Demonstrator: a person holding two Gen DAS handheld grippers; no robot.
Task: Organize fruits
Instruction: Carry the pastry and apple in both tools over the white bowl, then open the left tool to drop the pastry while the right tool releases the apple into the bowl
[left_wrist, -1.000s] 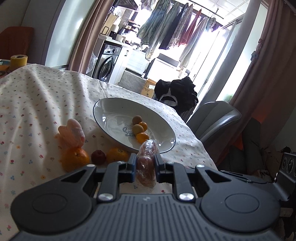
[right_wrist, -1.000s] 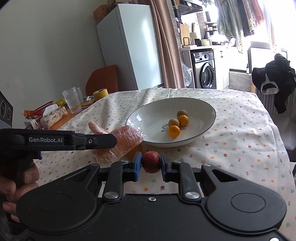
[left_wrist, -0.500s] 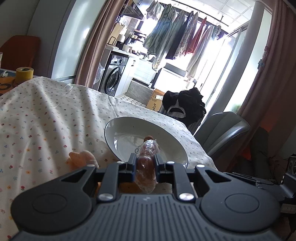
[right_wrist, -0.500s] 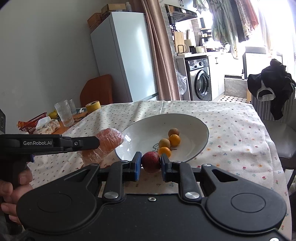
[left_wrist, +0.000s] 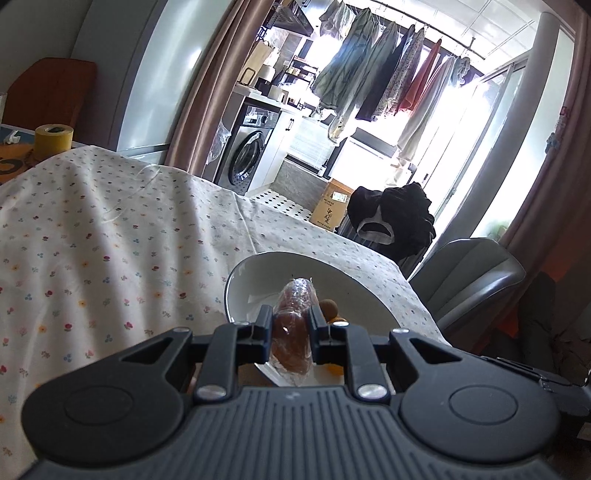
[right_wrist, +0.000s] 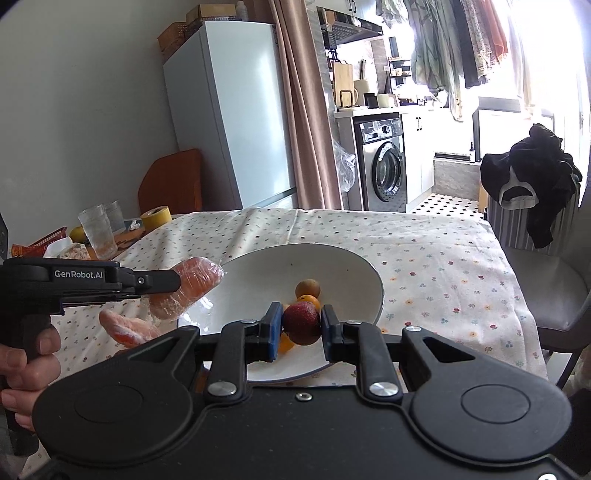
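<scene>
My left gripper (left_wrist: 291, 328) is shut on a plastic-wrapped orange-brown fruit (left_wrist: 293, 332), held above the near rim of the white bowl (left_wrist: 240, 284). In the right wrist view the same wrapped fruit (right_wrist: 184, 291) hangs at the bowl's left rim (right_wrist: 369, 273). My right gripper (right_wrist: 301, 325) is shut on a dark red round fruit (right_wrist: 301, 322) over the bowl's front part. Inside the bowl lie a brown fruit (right_wrist: 307, 287) and small orange fruits (right_wrist: 309, 298). A second wrapped fruit (right_wrist: 123, 328) lies on the cloth left of the bowl.
The table wears a flowered cloth (right_wrist: 424, 258). Glasses (right_wrist: 98, 230), a yellow tape roll (right_wrist: 156, 218) and snack packs sit at its far left. A grey chair (right_wrist: 546, 288) stands to the right, draped dark clothing (right_wrist: 528, 181) behind it. A hand (right_wrist: 26, 365) grips the left tool.
Both grippers rose and moved forward over the bowl, each still carrying its fruit. The oranges on the cloth have dropped out of the left wrist view.
</scene>
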